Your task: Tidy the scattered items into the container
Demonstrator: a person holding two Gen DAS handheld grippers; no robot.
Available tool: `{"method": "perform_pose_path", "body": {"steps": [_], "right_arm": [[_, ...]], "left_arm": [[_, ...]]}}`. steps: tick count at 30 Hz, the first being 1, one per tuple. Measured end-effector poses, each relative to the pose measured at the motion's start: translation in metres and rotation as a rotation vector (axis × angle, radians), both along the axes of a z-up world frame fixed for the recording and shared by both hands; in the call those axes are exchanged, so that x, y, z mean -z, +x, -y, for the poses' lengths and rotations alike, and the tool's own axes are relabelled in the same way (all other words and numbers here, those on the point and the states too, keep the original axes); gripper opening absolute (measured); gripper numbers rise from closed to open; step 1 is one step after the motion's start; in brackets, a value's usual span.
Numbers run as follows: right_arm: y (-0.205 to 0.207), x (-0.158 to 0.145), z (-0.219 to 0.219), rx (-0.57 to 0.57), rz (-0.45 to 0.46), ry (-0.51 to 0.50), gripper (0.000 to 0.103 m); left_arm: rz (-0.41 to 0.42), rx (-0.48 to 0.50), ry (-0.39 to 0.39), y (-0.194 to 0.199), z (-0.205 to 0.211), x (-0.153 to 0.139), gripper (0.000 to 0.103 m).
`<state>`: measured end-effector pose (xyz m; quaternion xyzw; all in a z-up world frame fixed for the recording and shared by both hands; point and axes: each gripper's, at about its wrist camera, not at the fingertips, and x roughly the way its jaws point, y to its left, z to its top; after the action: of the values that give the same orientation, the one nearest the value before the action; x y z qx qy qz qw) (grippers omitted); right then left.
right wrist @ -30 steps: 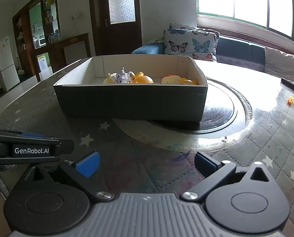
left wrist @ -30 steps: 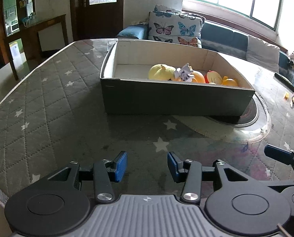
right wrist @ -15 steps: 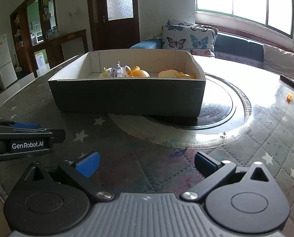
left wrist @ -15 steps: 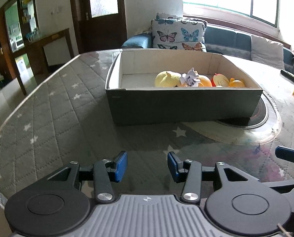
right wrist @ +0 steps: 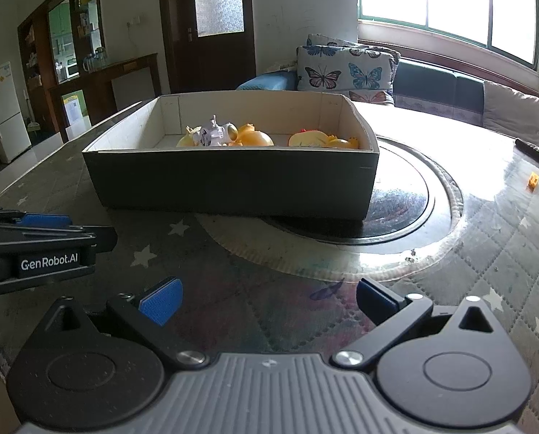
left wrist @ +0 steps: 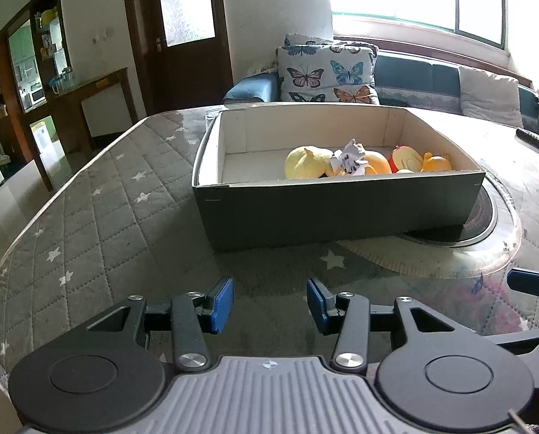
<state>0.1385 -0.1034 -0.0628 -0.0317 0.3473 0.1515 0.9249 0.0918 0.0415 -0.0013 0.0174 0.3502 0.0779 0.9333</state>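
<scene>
From a second earlier to this moment I had drawn both tools back and a little up from the box (left wrist: 338, 209): it sat smaller and farther in both views, and I could see deeper inside it. Nothing inside it had shifted.

My left tool (left wrist: 270, 303) hung low over the near desk (left wrist: 88, 217), spread with a modest gap and holding nothing. Past it stood the box, dark outside and pale inside, its right end resting on the round glass plate (left wrist: 486, 217). The toys lay together in its right half: a yellow one (left wrist: 307, 162) furthest left, a white-and-purple one (left wrist: 349, 159) against it, then an orange one (left wrist: 378, 164), a red one (left wrist: 407, 157) and a small orange one (left wrist: 437, 162).

My right tool (right wrist: 265, 302) was spread wide and empty, just right of the left. On the far right of the desk lay a dark bar (right wrist: 535, 152), a small orange piece (right wrist: 533, 181) and something at the frame's edge I could not make out.

I judged the backing off with empty tools to fit a finished tidy, the toys lying where the task wanted them; whether those far bits counted, I could not tell.
</scene>
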Motion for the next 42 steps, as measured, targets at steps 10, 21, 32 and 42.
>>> {"method": "perform_pose_path", "body": {"steps": [10,21,32,42], "right_arm": [[0.008,-0.004,-0.001,0.0,0.002,0.002,0.103],[0.022,-0.003,-0.004,0.001,-0.013,0.002,0.103],[0.041,-0.004,-0.005,0.009,-0.026,0.005,0.103],[0.053,-0.002,-0.008,0.009,-0.038,0.002,0.103]], "left_arm": [[0.003,0.013,0.005,0.008,0.001,-0.003,0.047],[-0.002,0.014,0.013,0.021,-0.001,-0.004,0.047],[-0.01,0.007,0.016,0.035,-0.003,-0.005,0.047],[-0.021,0.004,0.017,0.044,-0.005,-0.005,0.047]]}}
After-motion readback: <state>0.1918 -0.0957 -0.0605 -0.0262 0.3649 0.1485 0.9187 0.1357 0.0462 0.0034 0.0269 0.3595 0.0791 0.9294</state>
